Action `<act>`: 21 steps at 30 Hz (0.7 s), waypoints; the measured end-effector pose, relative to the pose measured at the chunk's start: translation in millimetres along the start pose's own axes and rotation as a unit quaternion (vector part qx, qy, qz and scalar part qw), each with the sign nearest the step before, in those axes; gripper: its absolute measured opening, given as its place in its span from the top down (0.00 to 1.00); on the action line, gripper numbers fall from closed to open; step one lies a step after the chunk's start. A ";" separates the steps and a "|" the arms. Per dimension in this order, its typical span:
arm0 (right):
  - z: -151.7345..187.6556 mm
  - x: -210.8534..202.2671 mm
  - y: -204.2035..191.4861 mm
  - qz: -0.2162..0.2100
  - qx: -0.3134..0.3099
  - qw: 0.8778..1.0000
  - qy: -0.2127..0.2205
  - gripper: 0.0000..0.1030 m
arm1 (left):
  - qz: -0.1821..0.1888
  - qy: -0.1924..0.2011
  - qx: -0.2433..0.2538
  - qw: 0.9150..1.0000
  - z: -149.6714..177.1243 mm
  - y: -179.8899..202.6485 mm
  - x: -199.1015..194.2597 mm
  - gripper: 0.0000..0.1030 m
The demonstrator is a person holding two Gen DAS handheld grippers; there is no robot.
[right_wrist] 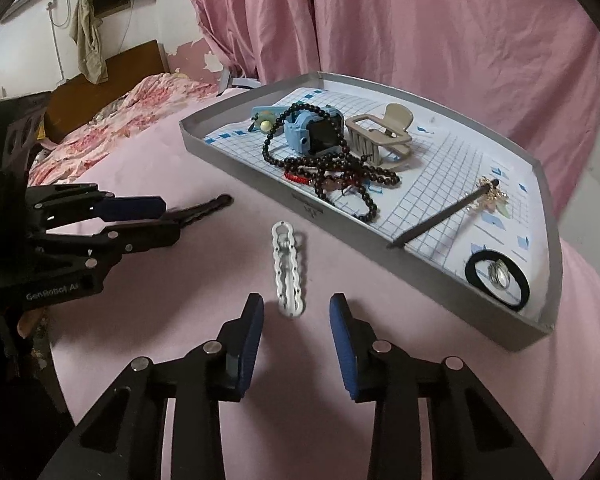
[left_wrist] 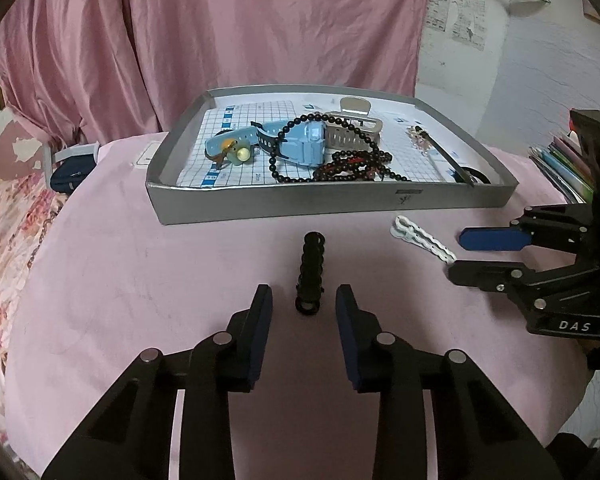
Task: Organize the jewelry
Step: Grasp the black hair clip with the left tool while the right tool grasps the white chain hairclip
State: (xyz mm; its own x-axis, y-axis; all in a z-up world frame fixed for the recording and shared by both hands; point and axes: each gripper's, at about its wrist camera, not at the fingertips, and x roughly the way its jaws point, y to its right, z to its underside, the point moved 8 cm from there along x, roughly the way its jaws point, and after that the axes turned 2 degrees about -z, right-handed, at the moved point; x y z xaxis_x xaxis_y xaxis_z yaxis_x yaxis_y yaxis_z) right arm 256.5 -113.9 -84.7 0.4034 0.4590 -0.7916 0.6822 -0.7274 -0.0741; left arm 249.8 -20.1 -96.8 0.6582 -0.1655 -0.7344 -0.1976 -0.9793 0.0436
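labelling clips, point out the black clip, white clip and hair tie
black clip [left_wrist: 310,276], left wrist view, mid body
white clip [right_wrist: 288,272], right wrist view, mid body
hair tie [right_wrist: 471,270], right wrist view, left of loop

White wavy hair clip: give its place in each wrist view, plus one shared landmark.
Left wrist view: white wavy hair clip lies right of centre on the pink cloth, before the grey tray.
Right wrist view: clip lies centre, just ahead of the open right hand-held gripper.
Shared landmark: the grey tray.

Black linkage gripper [left_wrist: 304,304] arms, silver screws, blue finger pads [right_wrist: 342,336].
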 end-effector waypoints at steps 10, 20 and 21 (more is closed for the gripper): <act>-16.2 12.4 -2.2 0.000 -0.015 1.000 -0.003 0.71 | -0.013 -0.005 0.009 1.000 -4.1 0.0 4.9 0.83; -16.9 13.2 -9.5 -0.005 -0.030 1.000 -0.001 0.87 | -0.016 -0.006 -0.001 1.000 -2.5 0.9 4.5 0.91; -15.9 12.5 -11.6 -0.011 -0.030 0.999 -0.001 0.87 | -0.015 -0.006 -0.002 1.000 -2.0 1.0 4.0 0.91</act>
State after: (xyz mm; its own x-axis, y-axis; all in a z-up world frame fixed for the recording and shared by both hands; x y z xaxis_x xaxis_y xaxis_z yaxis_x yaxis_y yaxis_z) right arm 263.4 -91.6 -84.0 0.3858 0.4738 -0.7916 0.7263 -0.6851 -0.0561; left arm 253.7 -22.0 -98.3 0.6554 -0.1340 -0.7433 -0.1742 -0.9844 0.0239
